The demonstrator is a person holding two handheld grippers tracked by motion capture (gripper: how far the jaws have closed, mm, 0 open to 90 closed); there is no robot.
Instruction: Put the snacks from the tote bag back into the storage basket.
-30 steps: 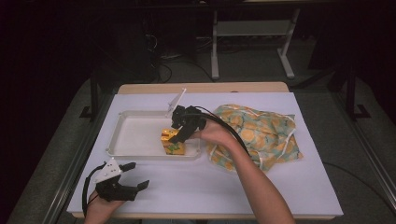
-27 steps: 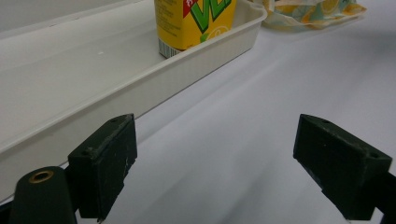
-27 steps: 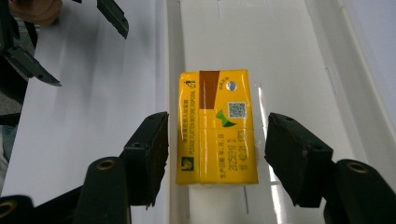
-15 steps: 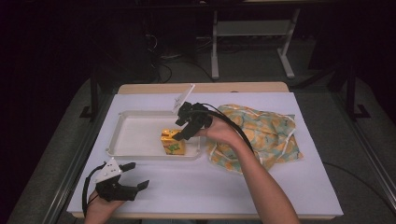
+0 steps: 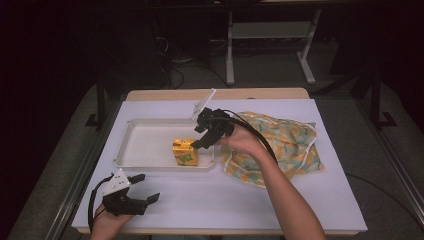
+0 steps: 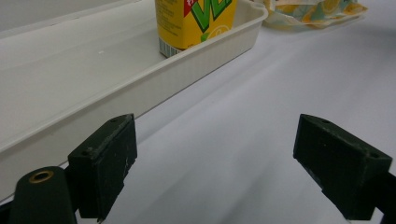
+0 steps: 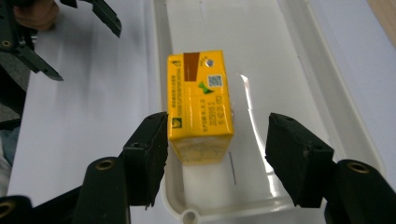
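Carton: yellow juice carton (image 5: 184, 151) stands upright in the white tray (image 5: 145, 145), at its near-right corner, close to the front rim; top face shows a brown patch and a foil straw hole in the right gripper view (image 7: 201, 105).
Right gripper: right gripper (image 5: 202, 141) sits just above and beside the carton, jaws spread wide, one on each side of the carton top, not clamping it.
Left gripper: left gripper (image 5: 142, 187) rests low at the near-left table edge, well apart from the carton, jaws wide, nothing between them.
Tray: lies on the white table sheet (image 5: 240, 200), left of centre.
Cloth: patterned orange-green cloth bag (image 5: 280, 145) lies just right of the tray, under the right forearm.
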